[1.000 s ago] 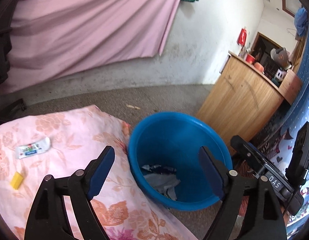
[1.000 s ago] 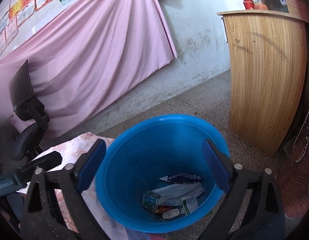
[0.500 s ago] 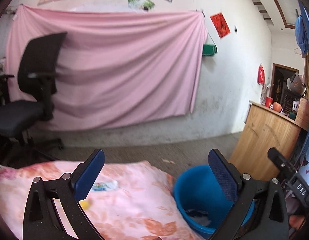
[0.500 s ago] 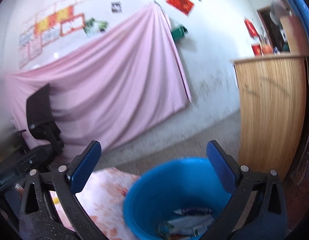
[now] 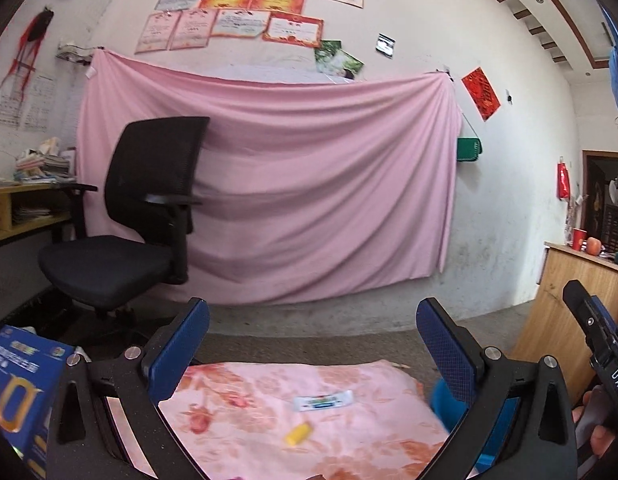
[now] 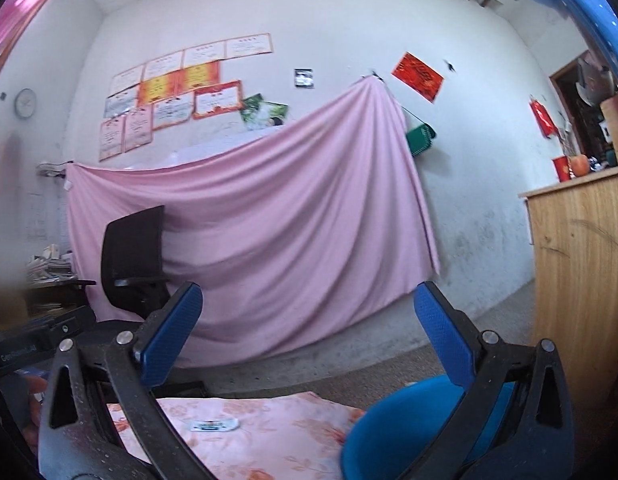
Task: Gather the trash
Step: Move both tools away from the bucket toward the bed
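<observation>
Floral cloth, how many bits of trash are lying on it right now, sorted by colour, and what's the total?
White wrapper: 1
Yellow piece: 1
Total: 2 on the cloth

Both wrist views face the pink curtain (image 5: 309,200) (shared), low down.

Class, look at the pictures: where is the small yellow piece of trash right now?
In the left wrist view, the yellow piece lies on the floral cloth, just below-left of the white wrapper, left of the blue bucket.
</observation>
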Demonstrator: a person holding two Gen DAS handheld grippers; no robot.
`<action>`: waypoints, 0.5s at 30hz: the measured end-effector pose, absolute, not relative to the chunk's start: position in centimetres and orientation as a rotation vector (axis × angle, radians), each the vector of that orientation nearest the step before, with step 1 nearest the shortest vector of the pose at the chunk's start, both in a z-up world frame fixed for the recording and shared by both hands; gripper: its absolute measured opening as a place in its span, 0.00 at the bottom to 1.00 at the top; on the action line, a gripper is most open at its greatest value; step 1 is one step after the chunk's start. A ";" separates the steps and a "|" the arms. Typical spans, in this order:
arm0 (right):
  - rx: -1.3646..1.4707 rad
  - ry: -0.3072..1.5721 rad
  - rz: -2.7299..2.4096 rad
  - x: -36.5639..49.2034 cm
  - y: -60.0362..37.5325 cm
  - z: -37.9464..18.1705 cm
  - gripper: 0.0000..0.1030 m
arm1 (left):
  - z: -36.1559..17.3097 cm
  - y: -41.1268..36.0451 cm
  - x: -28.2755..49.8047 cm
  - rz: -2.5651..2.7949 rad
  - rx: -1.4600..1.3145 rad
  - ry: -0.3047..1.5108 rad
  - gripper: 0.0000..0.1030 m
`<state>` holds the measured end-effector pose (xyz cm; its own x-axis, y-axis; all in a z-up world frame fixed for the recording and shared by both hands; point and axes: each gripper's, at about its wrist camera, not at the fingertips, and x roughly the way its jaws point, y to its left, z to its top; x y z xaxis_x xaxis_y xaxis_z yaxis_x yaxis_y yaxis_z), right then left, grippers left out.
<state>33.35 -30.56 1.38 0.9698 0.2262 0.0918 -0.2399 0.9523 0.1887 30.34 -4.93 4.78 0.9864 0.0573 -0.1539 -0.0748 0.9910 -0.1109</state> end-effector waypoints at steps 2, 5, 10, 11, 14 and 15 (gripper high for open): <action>0.184 -0.078 0.263 33.2 -29.2 1.4 1.00 | 4.5 -3.6 29.5 0.091 -0.109 0.140 0.98; 0.154 -0.070 0.306 33.3 -27.3 1.1 1.00 | 3.9 -1.9 28.7 0.118 -0.102 0.135 0.98; 0.083 -0.025 0.349 34.1 -24.5 0.1 1.00 | 2.5 -0.5 28.3 0.133 -0.085 0.177 0.98; 0.069 -0.007 0.352 34.5 -24.0 -0.1 1.00 | 2.1 -0.3 28.5 0.132 -0.085 0.192 0.98; 0.038 0.062 0.360 35.7 -23.1 -1.0 1.00 | 0.8 0.1 29.3 0.119 -0.082 0.257 0.98; 0.030 0.087 0.360 36.2 -22.8 -1.2 1.00 | 0.3 0.3 29.8 0.109 -0.084 0.292 0.98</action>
<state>36.25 -22.79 -1.19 0.9322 0.3531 -0.0795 -0.3505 0.9355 0.0443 29.82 0.28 0.28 0.9517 0.0948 -0.2919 -0.1192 0.9906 -0.0667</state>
